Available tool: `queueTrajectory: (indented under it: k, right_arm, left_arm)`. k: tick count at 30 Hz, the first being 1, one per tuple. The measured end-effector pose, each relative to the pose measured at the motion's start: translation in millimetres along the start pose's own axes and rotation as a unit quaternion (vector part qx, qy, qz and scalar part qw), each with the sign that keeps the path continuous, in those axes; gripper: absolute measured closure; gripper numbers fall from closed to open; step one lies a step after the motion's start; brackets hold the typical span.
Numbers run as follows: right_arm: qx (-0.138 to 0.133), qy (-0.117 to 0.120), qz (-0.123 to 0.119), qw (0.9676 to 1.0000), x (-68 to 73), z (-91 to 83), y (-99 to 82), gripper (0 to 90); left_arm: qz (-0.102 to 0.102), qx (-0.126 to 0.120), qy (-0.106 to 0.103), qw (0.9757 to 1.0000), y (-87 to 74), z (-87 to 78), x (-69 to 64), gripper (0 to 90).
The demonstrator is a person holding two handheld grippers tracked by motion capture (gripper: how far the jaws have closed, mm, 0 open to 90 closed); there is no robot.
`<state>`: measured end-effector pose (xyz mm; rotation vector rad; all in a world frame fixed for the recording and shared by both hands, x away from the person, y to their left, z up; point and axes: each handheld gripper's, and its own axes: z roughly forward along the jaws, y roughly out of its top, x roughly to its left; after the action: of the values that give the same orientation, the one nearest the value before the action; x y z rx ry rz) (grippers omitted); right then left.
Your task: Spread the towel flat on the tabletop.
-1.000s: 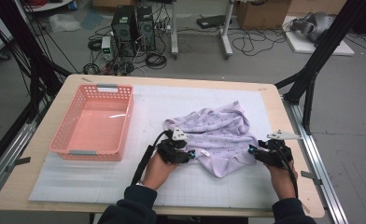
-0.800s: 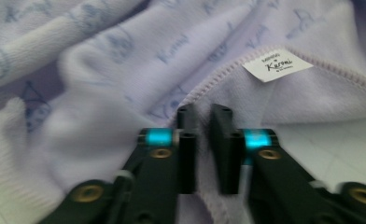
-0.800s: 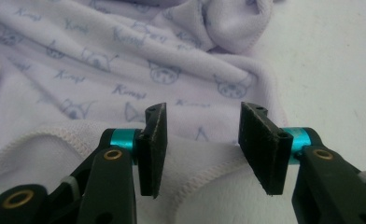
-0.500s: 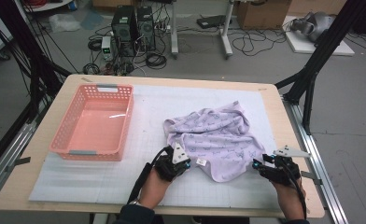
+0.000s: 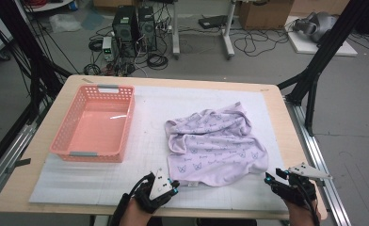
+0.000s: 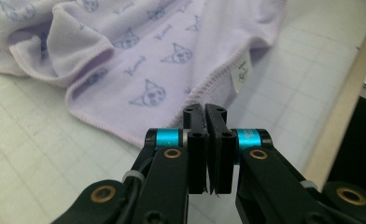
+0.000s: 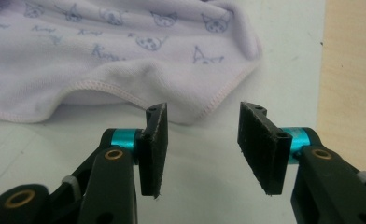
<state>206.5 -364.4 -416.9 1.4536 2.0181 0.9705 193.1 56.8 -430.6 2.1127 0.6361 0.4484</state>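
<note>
Even, soft indoor light, no harsh shadows

The high view is slightly grainy, with a pale glare streak on the floor of the pink basket [image 5: 94, 126]; the lilac towel [image 5: 215, 146] casts only a faint shadow along its edge, and in both gripper views the near black jaws look soft while the towel's print stays fairly sharp, its far folds blurring

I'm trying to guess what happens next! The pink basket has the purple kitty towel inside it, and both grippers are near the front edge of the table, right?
Not quite. The pink basket has nothing in it; the purple towel lies crumpled on the white mat beside it, as the high view shows. The rest holds: the left gripper and right gripper are both near the table's front edge.
</note>
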Motion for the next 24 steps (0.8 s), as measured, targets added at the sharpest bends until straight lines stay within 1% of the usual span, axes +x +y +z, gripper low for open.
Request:
queueTrajectory:
  k: [2, 4, 5, 7, 8, 11, 13, 16, 17, 19, 22, 24]
  right_arm:
    - [0.004, -0.003, 0.007, 1.0000, 0.0, 0.9, -1.5, 52.6]
    - [0.004, 0.000, 0.011, 0.9999, 0.2, 5.0, -2.8, 55.4]
    - [0.006, 0.005, 0.013, 0.9999, 1.0, 7.8, -2.9, 57.1]
    - [0.012, 0.012, 0.013, 0.9998, 3.9, 14.7, -2.5, 57.7]
    - [0.013, 0.016, 0.012, 0.9997, 5.5, 18.9, -1.9, 57.7]
    - [0.016, 0.021, 0.003, 0.9996, 11.6, 31.8, 2.6, 58.4]
    - [0.025, 0.023, -0.004, 0.9994, 15.9, 41.0, 7.2, 58.4]
    - [0.035, 0.025, -0.019, 0.9989, 22.6, 54.6, 13.3, 56.6]
    - [0.038, 0.024, -0.023, 0.9987, 25.3, 58.5, 14.4, 56.1]
    - [0.036, 0.016, -0.029, 0.9988, 30.9, 62.5, 15.0, 53.8]
    - [0.035, 0.013, -0.042, 0.9984, 33.5, 64.1, 14.9, 52.7]
    - [0.033, 0.017, -0.054, 0.9978, 32.6, 64.1, 14.1, 52.1]
  left_arm:
    - [-0.001, 0.004, 0.002, 1.0000, -5.2, -4.5, -1.0, 86.8]
    - [-0.010, 0.000, 0.008, 0.9999, -10.0, -8.7, -1.1, 86.8]
    - [-0.018, -0.003, 0.011, 0.9998, -11.7, -10.8, 0.1, 81.6]
    - [-0.036, -0.010, 0.020, 0.9991, -13.7, -14.5, 3.3, 65.2]
    - [-0.043, -0.014, 0.024, 0.9987, -14.2, -16.2, 5.1, 58.7]
    - [-0.063, -0.031, 0.032, 0.9970, -14.0, -18.8, 12.9, 49.3]
    - [-0.082, -0.040, 0.039, 0.9951, -12.8, -17.3, 19.7, 46.8]
    - [-0.108, -0.046, 0.041, 0.9922, -10.2, -10.5, 31.0, 44.5]
    - [-0.115, -0.044, 0.041, 0.9915, -9.1, -7.0, 34.7, 43.4]
    - [-0.127, -0.038, 0.043, 0.9902, -6.7, 1.3, 40.7, 42.7]
    - [-0.134, -0.016, 0.044, 0.9899, -1.6, 16.6, 48.5, 42.1]
    - [-0.142, 0.003, 0.046, 0.9888, 2.0, 27.1, 52.8, 41.5]
